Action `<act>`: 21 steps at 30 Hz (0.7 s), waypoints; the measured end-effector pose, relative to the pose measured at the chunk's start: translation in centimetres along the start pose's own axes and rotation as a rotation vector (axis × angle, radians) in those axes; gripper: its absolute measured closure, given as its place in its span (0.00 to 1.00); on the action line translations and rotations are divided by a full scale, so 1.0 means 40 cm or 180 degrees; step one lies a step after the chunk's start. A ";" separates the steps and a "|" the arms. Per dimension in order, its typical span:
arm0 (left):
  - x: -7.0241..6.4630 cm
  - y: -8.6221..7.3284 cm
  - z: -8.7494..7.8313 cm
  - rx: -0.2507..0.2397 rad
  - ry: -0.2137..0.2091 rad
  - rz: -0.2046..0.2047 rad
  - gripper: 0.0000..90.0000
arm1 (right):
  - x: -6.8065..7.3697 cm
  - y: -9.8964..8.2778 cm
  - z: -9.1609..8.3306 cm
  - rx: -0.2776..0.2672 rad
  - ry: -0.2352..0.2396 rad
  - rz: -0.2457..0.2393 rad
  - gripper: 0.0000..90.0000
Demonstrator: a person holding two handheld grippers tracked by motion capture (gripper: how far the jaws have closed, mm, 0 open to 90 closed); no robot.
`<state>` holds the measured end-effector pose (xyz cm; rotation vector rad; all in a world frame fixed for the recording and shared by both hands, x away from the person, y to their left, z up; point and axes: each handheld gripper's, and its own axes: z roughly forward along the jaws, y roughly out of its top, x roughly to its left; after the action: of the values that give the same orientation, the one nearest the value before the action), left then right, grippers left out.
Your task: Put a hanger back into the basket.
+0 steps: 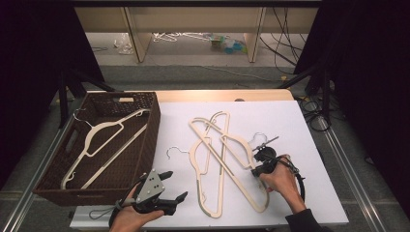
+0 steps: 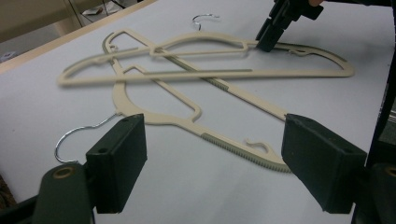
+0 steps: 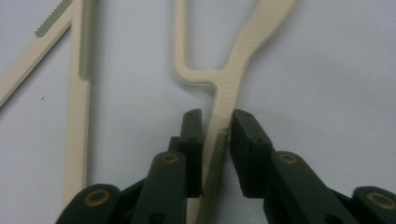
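Black jaws, right hand-held gripper (image 3: 215,128): pinched on the cream arm of the upper hanger (image 3: 233,70) where the ribbed grey grip strip begins — thin edge between the pads.
Hanger's place: flat on the white desk (image 1: 290,116), right of centre, crossed over a second hanger (image 1: 205,164) in the high view.
Left hand-held gripper (image 2: 212,158): jaws spread wide, nothing between them, held over the near edge of the desk, facing the pile.
Risk, tangle: the two hangers overlap — lifting one may drag the other along or snag an arm under it.
Risk, slip: the grip sits far out on one arm, off balance; I judge the hanger could swing or twist out of the pads once it leaves the desk.
Risk, hook: a wire hook (image 1: 175,151) lies loose beside the pile and could catch.
Basket (image 1: 145,140): dark woven, on the desk's left.
Basket contents: one white hanger (image 1: 104,137) lying slantwise inside, nothing else that I can make out.
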<state>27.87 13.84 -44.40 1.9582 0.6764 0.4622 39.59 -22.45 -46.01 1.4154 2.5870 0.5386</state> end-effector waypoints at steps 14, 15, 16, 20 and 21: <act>0.006 0.003 0.009 0.0035 -0.0001 -0.0001 0.25 | 0.031 -0.014 -0.049 -0.0018 0.0013 -0.0786 0.89; 0.008 0.005 0.014 0.0043 -0.0011 0.0006 0.25 | 0.031 -0.014 -0.049 -0.0018 0.0013 -0.0786 0.89; 0.008 0.008 0.021 0.0044 -0.0009 0.0022 0.25 | 0.035 -0.017 -0.055 -0.0017 0.0006 -0.0805 0.89; 0.013 0.022 0.043 0.0068 -0.0009 0.0014 0.25 | 0.047 -0.026 -0.077 -0.0041 -0.0002 -0.0995 0.89; 0.018 0.031 0.055 0.0071 -0.0004 0.0042 0.25 | 0.053 -0.027 -0.082 -0.0040 0.0001 -0.1018 0.89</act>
<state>30.02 12.33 -44.25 1.9847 0.6707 0.4633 36.63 -22.01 -43.29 0.9666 2.7267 0.5047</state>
